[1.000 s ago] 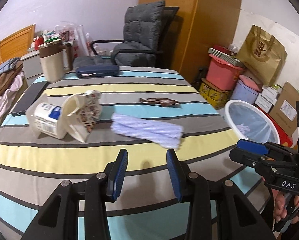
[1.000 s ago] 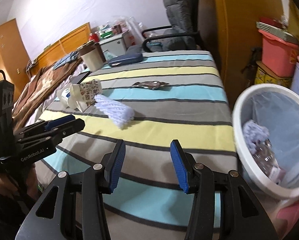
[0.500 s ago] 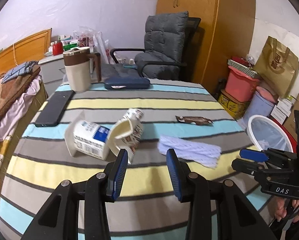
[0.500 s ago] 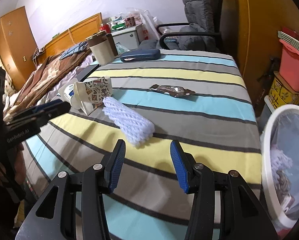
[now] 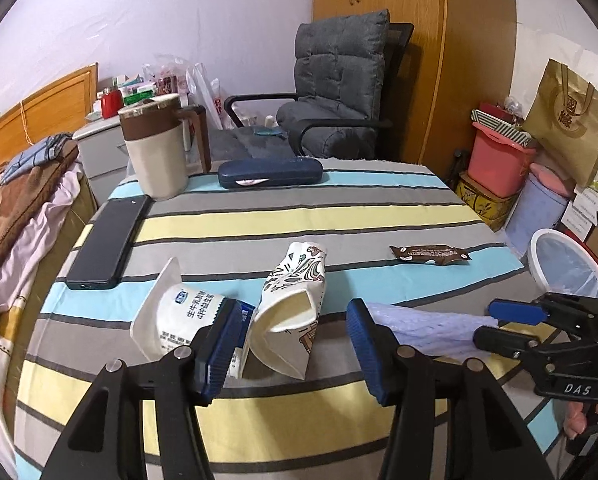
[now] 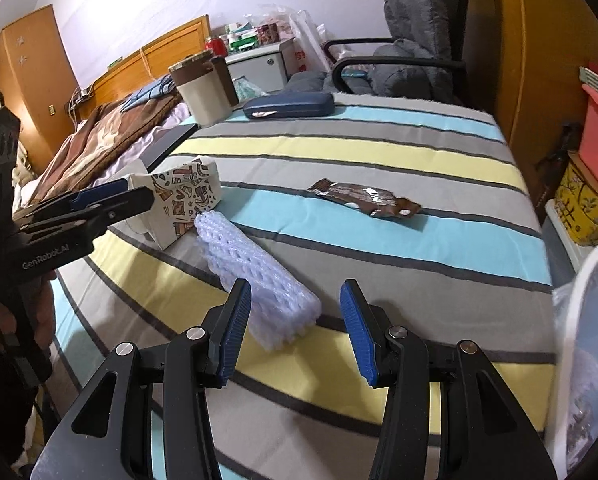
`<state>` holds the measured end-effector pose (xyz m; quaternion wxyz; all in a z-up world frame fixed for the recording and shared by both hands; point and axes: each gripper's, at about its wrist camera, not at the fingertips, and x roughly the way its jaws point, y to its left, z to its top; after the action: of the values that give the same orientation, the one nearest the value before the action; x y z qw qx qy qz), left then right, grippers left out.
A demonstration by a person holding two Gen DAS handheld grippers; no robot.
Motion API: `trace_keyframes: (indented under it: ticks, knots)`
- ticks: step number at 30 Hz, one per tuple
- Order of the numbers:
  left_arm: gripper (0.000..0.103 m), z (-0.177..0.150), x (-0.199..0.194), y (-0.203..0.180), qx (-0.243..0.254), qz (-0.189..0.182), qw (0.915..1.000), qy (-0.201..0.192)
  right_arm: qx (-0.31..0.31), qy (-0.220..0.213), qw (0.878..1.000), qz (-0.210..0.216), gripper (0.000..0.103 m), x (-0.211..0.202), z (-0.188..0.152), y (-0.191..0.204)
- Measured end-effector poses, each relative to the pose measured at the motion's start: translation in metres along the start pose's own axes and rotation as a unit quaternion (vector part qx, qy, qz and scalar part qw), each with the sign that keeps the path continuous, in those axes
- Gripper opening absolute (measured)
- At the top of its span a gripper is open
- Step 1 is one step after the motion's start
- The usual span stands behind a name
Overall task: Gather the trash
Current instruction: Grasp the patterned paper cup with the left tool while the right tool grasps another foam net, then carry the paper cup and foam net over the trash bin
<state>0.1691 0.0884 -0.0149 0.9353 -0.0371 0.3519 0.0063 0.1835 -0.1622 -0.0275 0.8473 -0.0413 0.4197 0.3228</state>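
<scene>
A: Where is the trash?
B: On the striped table point(image 5: 339, 216): a crushed paper cup point(image 5: 295, 304) beside a white carton point(image 5: 179, 320), a foam net sleeve point(image 6: 255, 272), and a brown wrapper point(image 6: 367, 200) farther back.
A: And the fingers?
B: The left gripper point(image 5: 293, 344) is opening, the cup's mouth framed between its fingers, untouched. The right gripper point(image 6: 295, 324) stands apart around the sleeve's near end, gripping nothing.
</scene>
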Motion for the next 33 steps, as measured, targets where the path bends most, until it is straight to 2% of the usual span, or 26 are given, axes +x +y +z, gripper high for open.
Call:
trace_keyframes:
  ticks: [3, 5, 6, 7, 9, 12, 22, 33]
  knots:
    - [0.05, -0.001, 0.001, -0.001, 0.0, 0.0, 1.0, -0.004, 0.0, 0.015, 1.0, 0.007, 0.049, 0.009, 0.0, 0.003]
    - [0.033, -0.001, 0.003, -0.002, 0.0, -0.002, 1.0, 0.001, 0.002, 0.024, 1.0, 0.015, 0.047, 0.012, -0.001, 0.003]
    - [0.033, -0.002, 0.003, -0.004, 0.002, -0.001, 1.0, 0.002, 0.003, 0.025, 1.0, 0.019, 0.038, 0.013, -0.002, 0.005]
    - [0.033, -0.003, 0.003, -0.005, 0.004, 0.0, 1.0, 0.002, 0.003, 0.025, 0.999, 0.02, 0.037, 0.012, -0.003, 0.005]
    - [0.032, -0.004, 0.002, -0.007, 0.002, -0.003, 1.0, 0.002, 0.004, 0.021, 1.0, 0.022, 0.026, 0.007, -0.004, 0.006]
    - [0.03, -0.007, -0.003, -0.007, -0.013, -0.015, 0.9998, 0.001, 0.012, 0.012, 1.0, 0.019, 0.022, 0.0, -0.007, 0.003]
    - [0.029, -0.022, -0.033, -0.03, -0.023, -0.041, 0.9988, -0.011, 0.057, -0.024, 0.998, -0.001, 0.021, -0.037, -0.021, -0.01]
    - [0.029, -0.044, -0.056, -0.068, -0.023, -0.07, 0.9973, 0.001, 0.069, -0.048, 0.996, -0.034, 0.021, -0.065, -0.035, -0.015]
